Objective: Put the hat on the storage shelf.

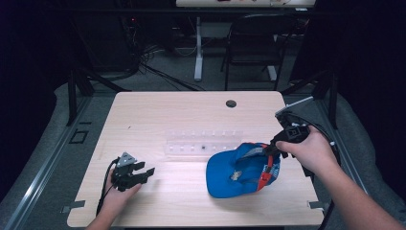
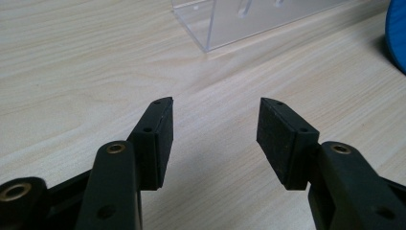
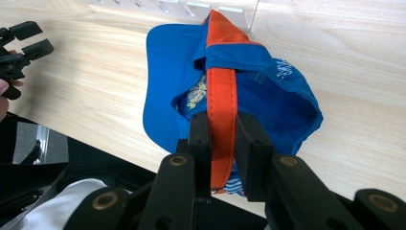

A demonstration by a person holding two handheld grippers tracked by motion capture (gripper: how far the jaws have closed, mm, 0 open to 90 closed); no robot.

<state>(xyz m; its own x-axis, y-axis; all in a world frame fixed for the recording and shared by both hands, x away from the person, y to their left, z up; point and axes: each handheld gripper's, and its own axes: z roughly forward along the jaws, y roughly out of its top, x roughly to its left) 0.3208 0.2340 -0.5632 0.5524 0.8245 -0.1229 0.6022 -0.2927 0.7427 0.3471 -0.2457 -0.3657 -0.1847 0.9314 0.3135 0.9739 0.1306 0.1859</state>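
A blue cap [image 1: 237,170] with an orange strap lies upside down on the right half of the wooden table [image 1: 191,120]. My right gripper [image 1: 274,149] is shut on the orange strap [image 3: 221,100] at the cap's rear; in the right gripper view the cap [image 3: 172,72] hangs in front of the jaws with its brim pointing away. My left gripper [image 1: 146,168] rests low at the table's front left, open, nothing between its pads [image 2: 277,139]. In the left gripper view the gripper [image 2: 215,139] faces bare wood, and the cap's blue edge [image 2: 397,33] is at far right.
A clear acrylic rack [image 1: 203,142] with small pegs lies at the table's middle, just left of the cap; its corner [image 2: 210,28] is ahead of the left gripper. A cable hole [image 1: 231,103] sits near the far edge. Beyond the table stand a chair [image 1: 253,43] and a desk leg.
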